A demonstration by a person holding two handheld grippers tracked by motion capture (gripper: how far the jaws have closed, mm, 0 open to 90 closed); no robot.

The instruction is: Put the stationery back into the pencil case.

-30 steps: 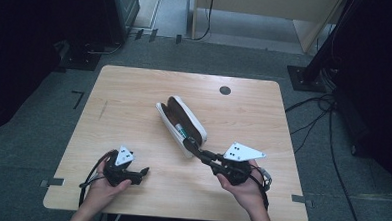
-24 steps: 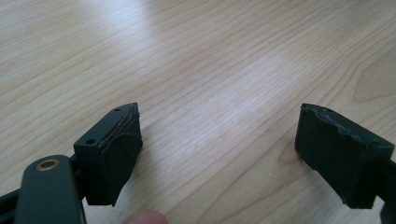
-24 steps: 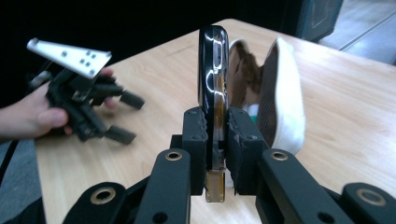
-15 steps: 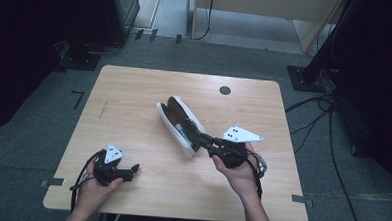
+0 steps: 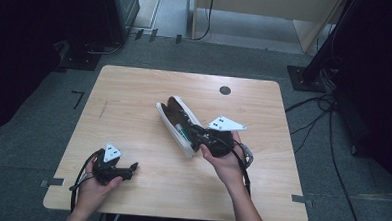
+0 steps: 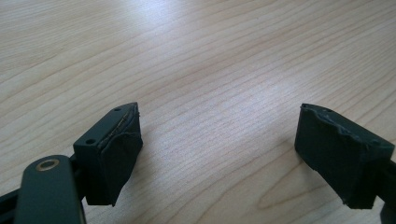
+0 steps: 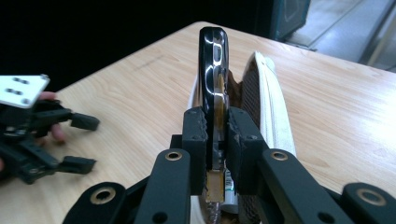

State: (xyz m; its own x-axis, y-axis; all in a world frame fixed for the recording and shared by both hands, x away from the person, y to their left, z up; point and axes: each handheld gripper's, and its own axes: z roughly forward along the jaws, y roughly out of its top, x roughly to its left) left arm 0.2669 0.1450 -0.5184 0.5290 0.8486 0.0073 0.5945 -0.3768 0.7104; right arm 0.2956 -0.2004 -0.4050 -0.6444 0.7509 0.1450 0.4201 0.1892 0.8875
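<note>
Well left of the white case, near the counter's front edge, the left gripper is held low over bare wood, its fingers spread apart and empty. The case lies open near the counter's middle. At its near end, the right gripper is clenched on a glossy black flat thing, held on edge just beside the case's mesh lining.

A light wooden surface stands on grey carpet; dark equipment and black cables surround it.
</note>
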